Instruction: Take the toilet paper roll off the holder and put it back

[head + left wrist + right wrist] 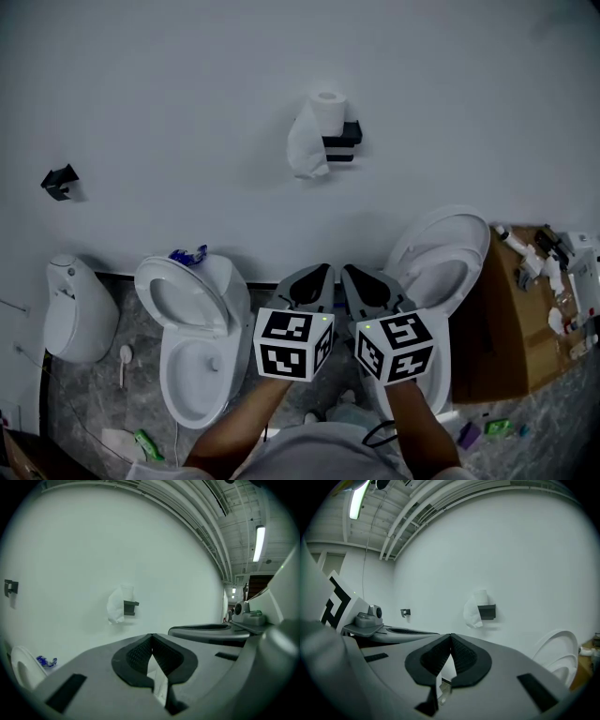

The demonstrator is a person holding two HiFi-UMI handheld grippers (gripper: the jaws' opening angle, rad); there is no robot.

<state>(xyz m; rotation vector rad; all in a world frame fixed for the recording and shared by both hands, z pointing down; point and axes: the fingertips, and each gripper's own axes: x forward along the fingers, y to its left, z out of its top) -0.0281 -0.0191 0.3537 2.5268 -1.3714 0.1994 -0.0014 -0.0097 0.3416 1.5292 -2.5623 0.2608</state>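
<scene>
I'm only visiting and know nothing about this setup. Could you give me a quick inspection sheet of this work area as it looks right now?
Surface: white wall, bare apart from its fittings; grey floor.
Job's things: toilet paper roll sits on its black holder, with a loose sheet hanging down.
Clutter: cardboard box topped with small items; small bits on the floor near the toilets.
Claws: left claw and right claw are both shut, empty and well short of the roll.
Cables: a dark cable by the person's right forearm.
Surroundings: a white toilet, a second toilet, both open; a black bracket on the wall.
</scene>
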